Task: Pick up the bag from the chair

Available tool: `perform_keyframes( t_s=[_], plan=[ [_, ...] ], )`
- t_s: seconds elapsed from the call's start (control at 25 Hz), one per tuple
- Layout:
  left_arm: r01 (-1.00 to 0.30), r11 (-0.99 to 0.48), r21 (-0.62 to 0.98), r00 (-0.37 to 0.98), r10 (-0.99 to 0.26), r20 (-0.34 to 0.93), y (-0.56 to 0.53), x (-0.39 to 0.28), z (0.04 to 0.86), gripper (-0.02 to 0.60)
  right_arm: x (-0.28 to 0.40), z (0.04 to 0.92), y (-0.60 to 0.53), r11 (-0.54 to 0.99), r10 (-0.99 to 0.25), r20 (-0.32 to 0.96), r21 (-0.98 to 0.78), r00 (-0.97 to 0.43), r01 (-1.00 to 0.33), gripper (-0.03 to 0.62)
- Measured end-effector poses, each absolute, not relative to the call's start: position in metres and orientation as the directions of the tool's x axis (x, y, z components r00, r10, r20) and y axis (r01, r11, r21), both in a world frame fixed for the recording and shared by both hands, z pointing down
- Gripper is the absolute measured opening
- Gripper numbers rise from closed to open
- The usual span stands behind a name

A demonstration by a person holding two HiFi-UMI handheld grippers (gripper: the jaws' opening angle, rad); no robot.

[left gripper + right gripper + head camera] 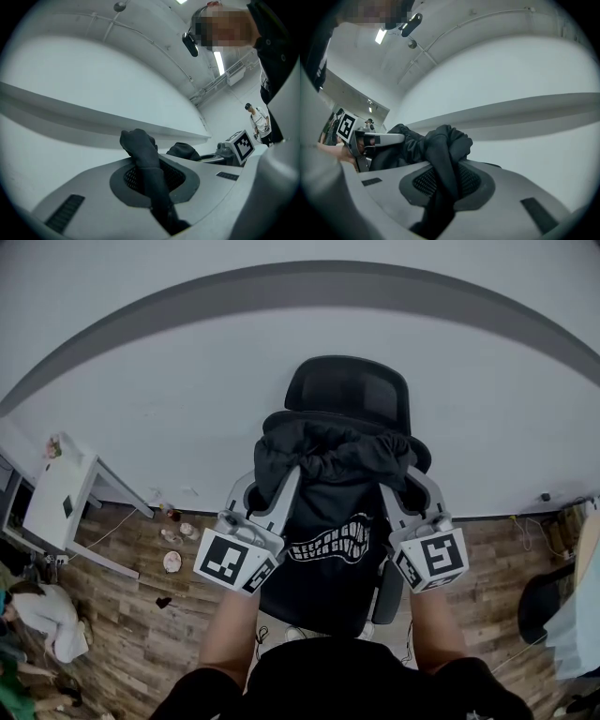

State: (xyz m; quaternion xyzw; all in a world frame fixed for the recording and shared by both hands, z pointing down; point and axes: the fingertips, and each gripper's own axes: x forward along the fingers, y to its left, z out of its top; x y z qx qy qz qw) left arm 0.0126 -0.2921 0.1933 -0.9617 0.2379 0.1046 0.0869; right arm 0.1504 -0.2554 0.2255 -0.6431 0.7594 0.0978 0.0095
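Nearest, left gripper (152, 183): clenched on a twisted fold of black cloth at the upper left corner of the bag (330, 512), in front of the chair (349, 390).
Right gripper (443, 183): clamped the same way on a bunched fold at the bag's upper right corner.
Bag position: it hangs between the two grippers, directly in front of the chair's backrest. Whether its lower end touches the seat cannot be told.
Bag axis: its long axis is upright, with the gathered mouth on top and the bottom end pointing down toward the seat.
Writing: white arched lettering on the bag's front faces the person. "KEEP ON GOIN" over "NEVER GIVE" can be read, and the line ends are lost in folds.
Chair: a black office chair that faces the person, its headrest showing above the bag.
Floor (141, 615): wood-look planks lie under the chair, with a few small objects (173, 540) to the chair's left.
Desk (58, 493): white, farther left of the chair.
Person (42, 615): crouched in a pale top, well left of the chair.
Wall (187, 390): pale, directly behind the chair, with a darker grey band (309, 282) higher up.
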Motion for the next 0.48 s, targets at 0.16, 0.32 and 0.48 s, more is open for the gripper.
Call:
perform_keyframes(
  t_s=[0.16, 0.32, 0.48],
  plan=[
    [-0.485, -0.868, -0.111, 0.861, -0.451, -0.233, -0.296, 0.012, 0.196, 0.045, 0.149, 0.228, -0.257, 0.157, -0.975, -0.136, 0.145, -0.177, -0.977, 0.089],
    [-0.488, -0.866, -0.105, 0.861, -0.458, -0.221, -0.300, 0.012, 0.199, 0.044, 0.149, 0.232, -0.260, 0.161, -0.976, -0.127, 0.143, -0.179, -0.977, 0.091],
    [-0.487, -0.868, -0.094, 0.861, -0.459, -0.220, -0.302, 0.009, 0.203, 0.045, 0.145, 0.238, -0.262, 0.163, -0.977, -0.116, 0.143, -0.180, -0.976, 0.091]
  ],
)
